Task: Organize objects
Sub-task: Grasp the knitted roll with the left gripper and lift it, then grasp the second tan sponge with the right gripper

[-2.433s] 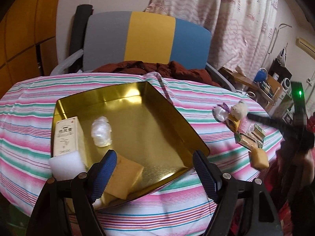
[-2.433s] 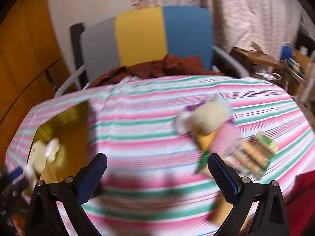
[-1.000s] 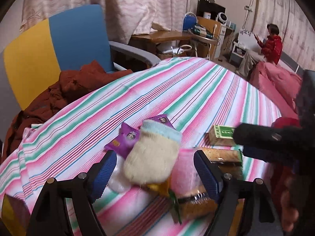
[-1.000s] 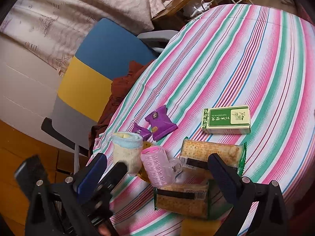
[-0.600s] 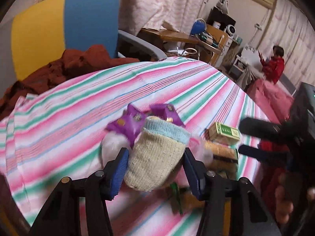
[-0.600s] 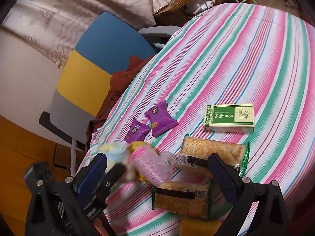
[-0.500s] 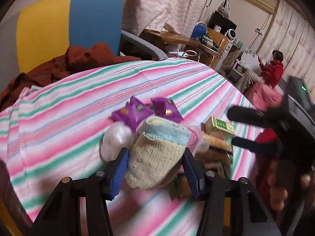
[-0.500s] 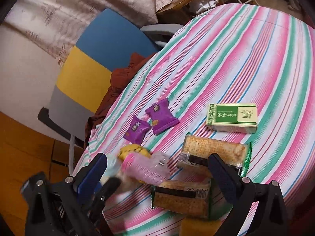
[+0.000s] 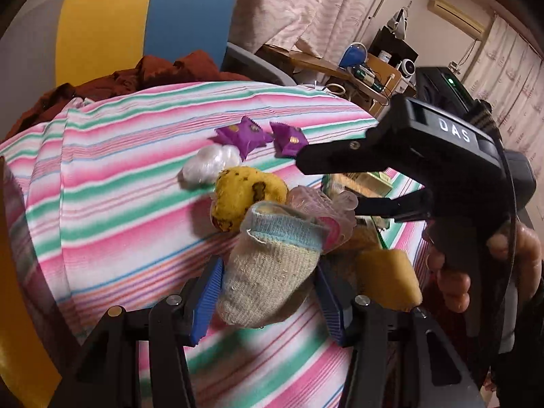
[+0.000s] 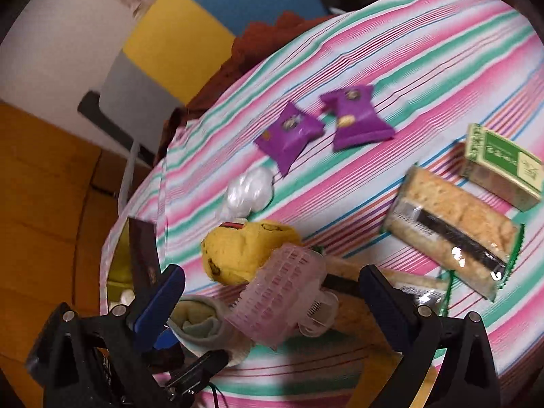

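- Beige knit sock [image 9: 268,282] with a pale blue cuff sits squeezed between the blue pads of my left fingers [image 9: 270,301], lifted above the striped worktop [image 9: 112,183]; the cuff end points away from me.
- My left fingers are closed in on the sock from both sides, and it bulges between the pads.
- My right fingers [image 10: 272,295] stand wide apart and hold nothing; they hang over the pile, with the pink hair roller [image 10: 278,292] between the two blue pads but touching neither, as far as I can tell.
- In the left view my right gripper shows as a black body marked "DAS", with my right hand [image 9: 493,272] wrapped round its handle.
- Just past the sock lies a yellow plush toy [image 9: 244,197] with dark marks, the pink roller beside it.
- A white, shiny wad [image 10: 250,192] lies just beyond the toy, and two purple snack packets [image 10: 323,125] lie side by side further on.
- To the right lie two cracker packs [image 10: 452,231], one partly under the roller, and a green-and-white box [image 10: 503,166] beyond them.
- A yellow sponge block [image 9: 387,278] lies near the worktop's edge by my right hand.
- Behind the worktop stands a chair [image 9: 142,23] with a grey, yellow and blue back, rust-red cloth heaped on its seat.
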Demonstrator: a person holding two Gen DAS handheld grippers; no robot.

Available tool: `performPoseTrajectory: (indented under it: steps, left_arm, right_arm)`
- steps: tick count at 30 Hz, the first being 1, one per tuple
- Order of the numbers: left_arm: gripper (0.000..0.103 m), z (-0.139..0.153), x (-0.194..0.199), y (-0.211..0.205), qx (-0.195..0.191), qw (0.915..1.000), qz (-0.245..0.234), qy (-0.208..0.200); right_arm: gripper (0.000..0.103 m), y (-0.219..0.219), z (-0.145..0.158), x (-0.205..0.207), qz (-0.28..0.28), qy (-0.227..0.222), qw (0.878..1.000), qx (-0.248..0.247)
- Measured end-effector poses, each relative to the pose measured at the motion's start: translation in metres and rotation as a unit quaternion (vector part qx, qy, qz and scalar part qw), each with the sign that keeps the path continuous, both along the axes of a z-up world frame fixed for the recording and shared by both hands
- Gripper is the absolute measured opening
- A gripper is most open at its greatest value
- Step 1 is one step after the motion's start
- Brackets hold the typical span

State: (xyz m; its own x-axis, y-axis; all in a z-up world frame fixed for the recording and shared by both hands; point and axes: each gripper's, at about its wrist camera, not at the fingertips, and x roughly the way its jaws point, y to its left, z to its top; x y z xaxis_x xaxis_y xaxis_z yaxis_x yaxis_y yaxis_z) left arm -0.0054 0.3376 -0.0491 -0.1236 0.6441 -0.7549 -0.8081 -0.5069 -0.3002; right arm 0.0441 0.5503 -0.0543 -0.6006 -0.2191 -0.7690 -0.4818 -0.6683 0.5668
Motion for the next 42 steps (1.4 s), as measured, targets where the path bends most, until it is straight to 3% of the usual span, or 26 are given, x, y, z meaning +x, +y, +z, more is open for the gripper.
performPoseTrajectory:
  steps: [2,4,6,9,16,24,32,35,39,42]
  left_arm:
    - [0.054,-0.004,0.004,-0.006,-0.006,1.0,0.001,0.002]
    - [0.054,-0.01,0.006,-0.011,-0.013,0.9999,0.006,-0.003]
    - [0.054,-0.014,0.007,-0.016,-0.013,0.9998,0.011,-0.009]
    - [0.054,-0.015,0.009,-0.024,-0.012,0.9998,0.015,-0.01]
    - [0.053,-0.019,0.016,-0.038,-0.005,0.9995,0.028,-0.014]
    - [0.053,-0.02,0.024,-0.045,-0.008,0.9995,0.031,-0.005]
    - [0.053,-0.021,0.032,-0.047,-0.015,0.9994,0.024,0.018]
    - [0.053,-0.02,0.031,-0.047,-0.016,0.9995,0.024,0.016]
    - [0.053,-0.021,0.031,-0.049,-0.016,0.9996,0.016,0.016]
    - [0.053,-0.018,0.032,-0.051,-0.015,0.9996,0.017,0.018]
  right_arm:
    - [0.101,-0.003,-0.003,-0.003,0.012,-0.011,1.0,0.011]
    - [0.09,-0.012,-0.006,-0.009,0.032,-0.029,0.998,0.034]
    - [0.064,-0.019,-0.006,-0.014,0.038,-0.048,0.995,0.083]
    - [0.045,-0.017,-0.008,-0.012,0.026,-0.059,0.993,0.101]
    - [0.037,0.001,-0.002,0.0,-0.043,-0.057,0.99,0.119]
    - [0.032,0.017,0.009,0.011,-0.09,-0.01,0.991,0.096]
    - [0.042,0.033,0.006,0.027,-0.132,-0.005,0.99,0.053]
    - [0.057,0.027,0.007,0.029,-0.121,-0.026,0.991,0.054]
    - [0.098,0.009,0.021,0.041,-0.096,-0.057,0.993,0.046]
    - [0.102,-0.006,0.021,0.042,-0.058,-0.13,0.988,0.067]
